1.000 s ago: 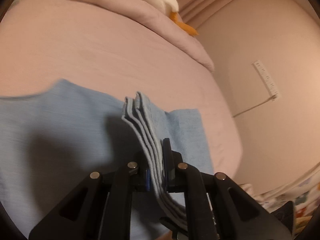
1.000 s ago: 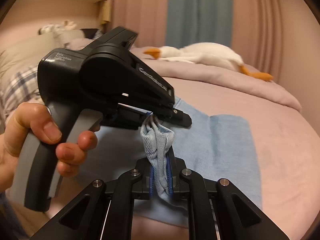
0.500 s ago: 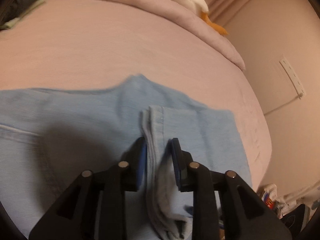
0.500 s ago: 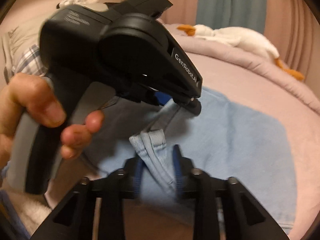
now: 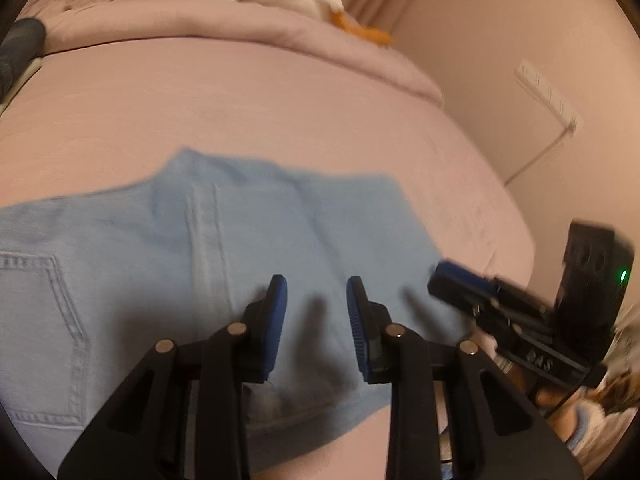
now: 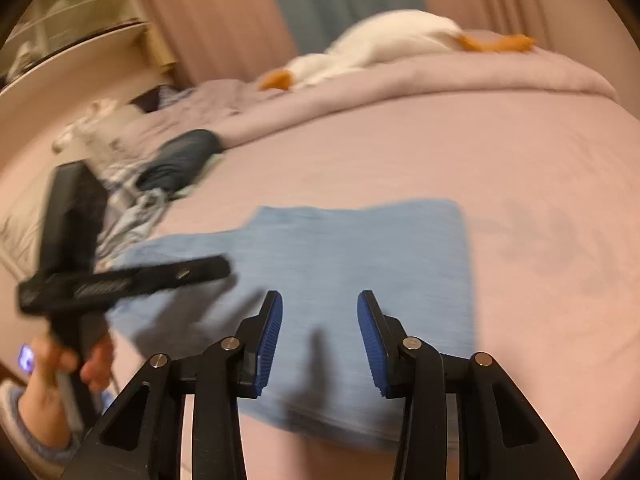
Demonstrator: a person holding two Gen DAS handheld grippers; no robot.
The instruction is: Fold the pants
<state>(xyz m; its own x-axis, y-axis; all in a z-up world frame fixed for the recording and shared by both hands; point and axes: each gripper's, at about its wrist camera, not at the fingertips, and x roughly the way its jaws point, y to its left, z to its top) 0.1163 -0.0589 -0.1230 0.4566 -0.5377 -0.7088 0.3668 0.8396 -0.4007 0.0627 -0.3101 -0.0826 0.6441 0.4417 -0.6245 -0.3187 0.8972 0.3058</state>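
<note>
Pants: light-blue denim pants (image 5: 224, 248), folded flat on the pink bedsheet (image 5: 240, 112), fill the lower centre of both views; a stitched back pocket shows at lower left of the left wrist view.
Left gripper: the black left gripper (image 5: 316, 320), blue pads apart after closing slightly, hovers over the denim with nothing between them.
Right gripper: the black right gripper (image 6: 320, 332), fingers apart and empty, sits at bottom centre above the near fold.
Hand: a hand (image 6: 60, 384) grips the left tool's handle, lower left.
Background: a white plush goose (image 6: 384, 44) lies on the quilt, upper frame.
</note>
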